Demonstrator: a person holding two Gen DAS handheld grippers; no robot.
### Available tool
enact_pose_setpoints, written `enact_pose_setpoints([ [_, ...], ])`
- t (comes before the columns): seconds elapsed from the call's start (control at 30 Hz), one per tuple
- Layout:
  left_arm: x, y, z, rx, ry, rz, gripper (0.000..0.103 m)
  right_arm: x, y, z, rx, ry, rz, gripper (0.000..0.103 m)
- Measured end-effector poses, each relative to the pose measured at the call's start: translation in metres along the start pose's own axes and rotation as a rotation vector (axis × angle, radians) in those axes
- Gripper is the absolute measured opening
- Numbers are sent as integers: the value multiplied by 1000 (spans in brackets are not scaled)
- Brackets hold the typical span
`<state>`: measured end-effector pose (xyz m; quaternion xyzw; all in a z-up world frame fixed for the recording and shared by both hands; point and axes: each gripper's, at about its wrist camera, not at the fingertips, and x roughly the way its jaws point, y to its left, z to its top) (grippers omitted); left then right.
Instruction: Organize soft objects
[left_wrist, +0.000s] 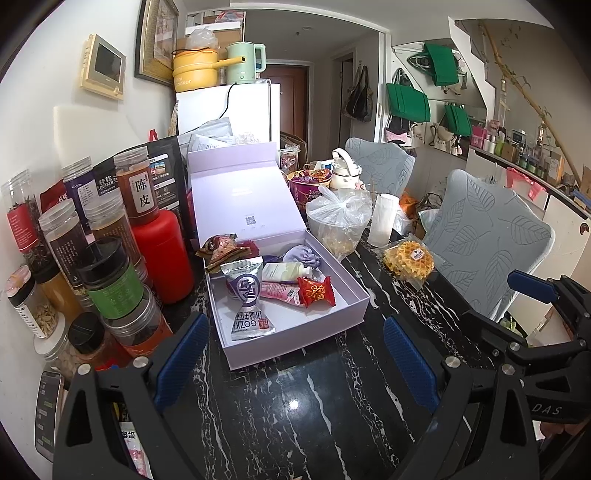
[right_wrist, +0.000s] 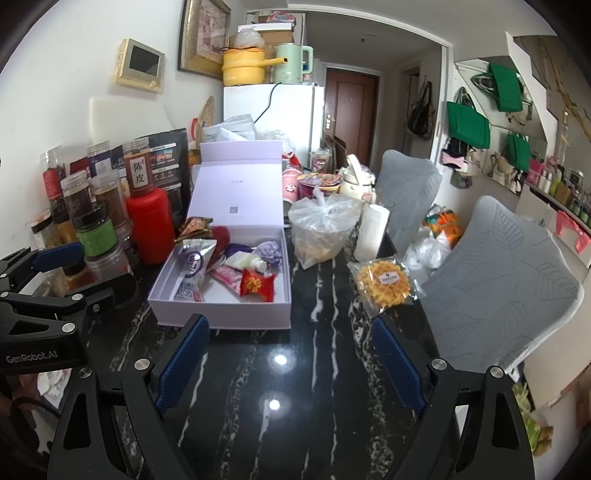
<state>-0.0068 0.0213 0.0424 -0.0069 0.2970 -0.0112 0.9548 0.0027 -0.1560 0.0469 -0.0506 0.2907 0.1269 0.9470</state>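
A pale lilac box (left_wrist: 354, 301) (right_wrist: 221, 314) with its lid raised stands on the black marble table. Inside lie a silver-purple snack pouch (left_wrist: 245, 291) (right_wrist: 194, 264), a red gold-printed packet (left_wrist: 316, 291) (right_wrist: 256, 284), a pink packet (left_wrist: 282, 293), a small white bottle (left_wrist: 286, 271) and a crumpled lilac cloth (left_wrist: 301, 256) (right_wrist: 269, 251). A wrapped waffle (left_wrist: 408, 258) (right_wrist: 384, 282) lies on the table right of the box. My left gripper (left_wrist: 295, 360) is open just short of the box, nothing between its blue pads. My right gripper (right_wrist: 291, 363) is open over bare table, between box and waffle.
Spice jars (left_wrist: 110, 280) and a red bottle (left_wrist: 164, 254) crowd the left edge. A bagged bowl (left_wrist: 338, 221), a white paper roll (left_wrist: 382, 219) and cups stand behind the box. Two grey chairs (right_wrist: 498, 280) line the table's right side. A phone (left_wrist: 48, 410) lies at the near left.
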Motion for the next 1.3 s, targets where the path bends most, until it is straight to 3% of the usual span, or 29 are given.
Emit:
enact_pose_setpoints([
  [1.3,9,0,-1,22,31,19,97,8,-2,-3,-14,23,-20,94],
])
